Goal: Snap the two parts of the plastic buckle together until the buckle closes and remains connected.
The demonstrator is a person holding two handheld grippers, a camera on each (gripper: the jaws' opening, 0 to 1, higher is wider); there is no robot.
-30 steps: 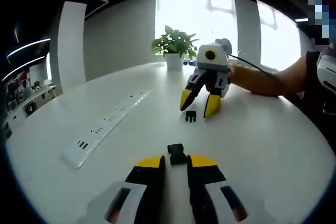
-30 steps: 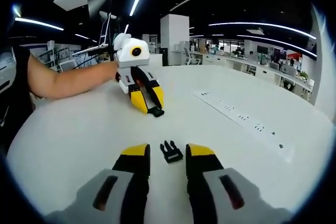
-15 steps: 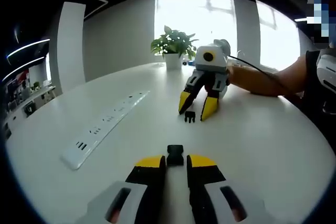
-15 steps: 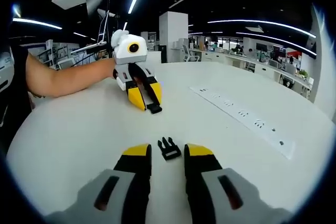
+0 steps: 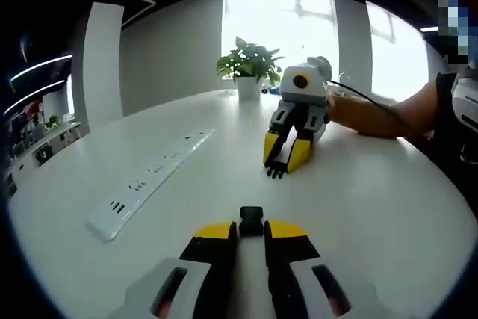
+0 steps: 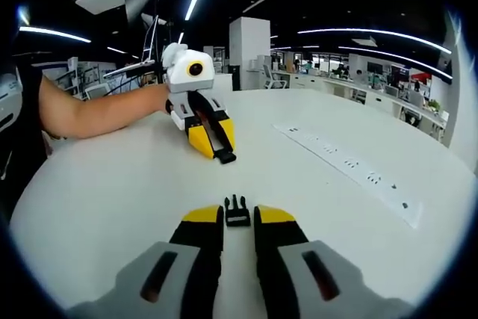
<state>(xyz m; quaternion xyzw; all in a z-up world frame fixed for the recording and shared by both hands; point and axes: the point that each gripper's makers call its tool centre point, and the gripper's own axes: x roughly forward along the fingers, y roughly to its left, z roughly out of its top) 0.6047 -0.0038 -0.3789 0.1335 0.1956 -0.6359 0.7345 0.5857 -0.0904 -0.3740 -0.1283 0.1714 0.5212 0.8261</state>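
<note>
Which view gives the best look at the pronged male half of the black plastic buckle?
The right gripper view: the pronged black plastic buckle half sits close, between that gripper's jaws, prongs distinct. The left gripper view shows it small and distant, between the right gripper's yellow tips.

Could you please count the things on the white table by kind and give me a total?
Buckle parts: 2, the pronged part and the socket part
Grippers: 2, the left gripper and the right gripper
Power strips: 1, the white power strip
Potted plants: 1, the potted plant
Total: 6
</note>
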